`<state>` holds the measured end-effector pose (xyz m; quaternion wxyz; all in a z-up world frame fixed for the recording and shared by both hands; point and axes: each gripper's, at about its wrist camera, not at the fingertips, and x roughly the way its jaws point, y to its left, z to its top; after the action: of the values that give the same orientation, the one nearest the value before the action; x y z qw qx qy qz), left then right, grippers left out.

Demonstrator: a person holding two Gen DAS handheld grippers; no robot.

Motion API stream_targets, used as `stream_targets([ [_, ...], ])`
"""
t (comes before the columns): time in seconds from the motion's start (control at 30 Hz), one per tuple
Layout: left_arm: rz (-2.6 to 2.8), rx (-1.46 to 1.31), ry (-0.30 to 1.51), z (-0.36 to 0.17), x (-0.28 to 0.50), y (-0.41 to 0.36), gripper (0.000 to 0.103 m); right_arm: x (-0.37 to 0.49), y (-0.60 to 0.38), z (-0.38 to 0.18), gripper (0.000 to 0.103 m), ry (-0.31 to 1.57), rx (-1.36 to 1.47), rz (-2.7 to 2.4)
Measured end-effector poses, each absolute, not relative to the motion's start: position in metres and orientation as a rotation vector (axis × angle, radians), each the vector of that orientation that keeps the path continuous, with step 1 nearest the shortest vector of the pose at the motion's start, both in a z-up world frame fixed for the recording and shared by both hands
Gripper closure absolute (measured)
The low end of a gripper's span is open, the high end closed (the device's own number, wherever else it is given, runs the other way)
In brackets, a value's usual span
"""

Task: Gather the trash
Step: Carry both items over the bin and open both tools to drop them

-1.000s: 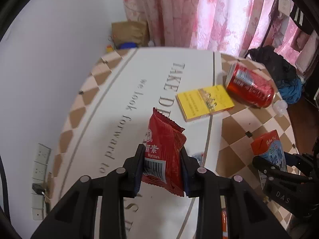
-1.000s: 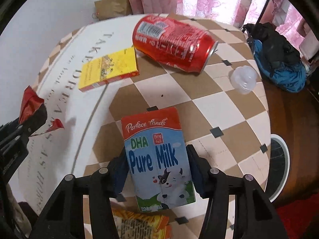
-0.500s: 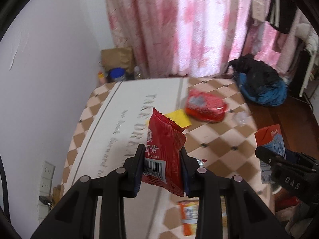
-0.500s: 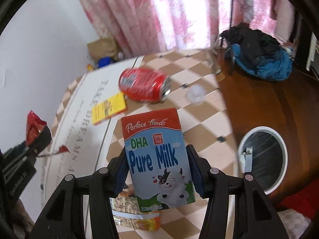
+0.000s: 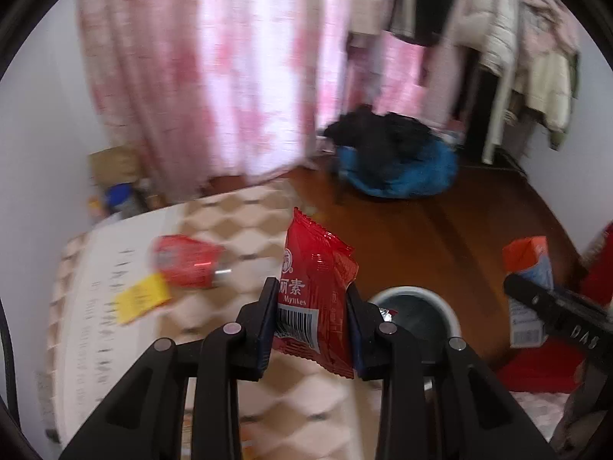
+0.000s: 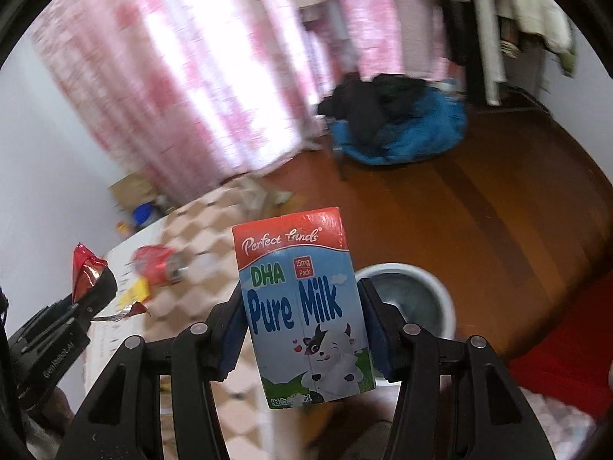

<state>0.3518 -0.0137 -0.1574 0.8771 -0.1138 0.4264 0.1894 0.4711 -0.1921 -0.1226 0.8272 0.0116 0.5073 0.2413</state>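
Left gripper (image 5: 311, 320) is pinching a red snack wrapper (image 5: 316, 295) upright, raised above the table edge (image 5: 268, 375). Right gripper (image 6: 304, 329) is clamped on a milk carton (image 6: 302, 306), also upright. White trash bin (image 6: 433, 295) sits on the open wood floor (image 6: 479, 211) just behind both. Red can (image 5: 187, 260) and yellow box (image 5: 141, 297) lie on the table, blurry.

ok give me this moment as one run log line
left gripper: shut on red snack packet | right gripper: shut on milk carton | bin: on floor, open | soda can: on table
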Motion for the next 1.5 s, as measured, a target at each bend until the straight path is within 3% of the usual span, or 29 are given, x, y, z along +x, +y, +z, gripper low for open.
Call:
stream_targets([
  [0.17, 0.255, -0.271, 0.970, -0.197, 0.413, -0.058, 0.075, 0.504, -0.255, -0.163, 0.047, 1.138, 0.057, 0.406],
  [0.47, 0.158, -0.239, 1.150, -0.294, 0.483, -0.105, 0.075, 0.550, -0.306, -0.294, 0.047, 1.348, 0.130, 0.324],
  [0.73, 0.140, -0.236, 1.268, -0.358, 0.506, -0.114, 0.073, 0.570, -0.306, -0.390, 0.047, 1.463, 0.112, 0.301],
  [0.9, 0.149, -0.254, 1.295, -0.371, 0.508, -0.113, 0.072, 0.577, -0.300, -0.418, 0.047, 1.486, 0.094, 0.317],
  [1.0, 0.160, -0.273, 1.294, -0.371, 0.507, -0.108, 0.064, 0.583, -0.292, -0.426, 0.046, 1.488, 0.097, 0.349],
  [1.03, 0.167, -0.276, 1.290, -0.371, 0.506, -0.107, 0.053, 0.584, -0.291, -0.426, 0.042, 1.485, 0.098, 0.358],
  [1.07, 0.184, -0.275, 1.282, -0.367, 0.504, -0.105, 0.031, 0.584, -0.290, -0.425, 0.037, 1.479, 0.098, 0.357],
  [1.1, 0.197, -0.281, 1.276, -0.365, 0.502, -0.101, 0.018, 0.584, -0.289, -0.422, 0.022, 1.472, 0.095, 0.354],
  [1.13, 0.208, -0.294, 1.267, -0.361, 0.500, -0.099, 0.001, 0.584, -0.289, -0.419, 0.016, 1.467, 0.093, 0.355],
  [1.3, 0.290, -0.271, 1.232, -0.343, 0.488, -0.088, 0.000, 0.579, -0.292, -0.395, 0.003, 1.431, 0.047, 0.323],
  [1.5, 0.329, -0.217, 1.225, -0.332, 0.481, -0.087, 0.000, 0.562, -0.298, -0.365, 0.000, 1.406, -0.065, 0.243],
])
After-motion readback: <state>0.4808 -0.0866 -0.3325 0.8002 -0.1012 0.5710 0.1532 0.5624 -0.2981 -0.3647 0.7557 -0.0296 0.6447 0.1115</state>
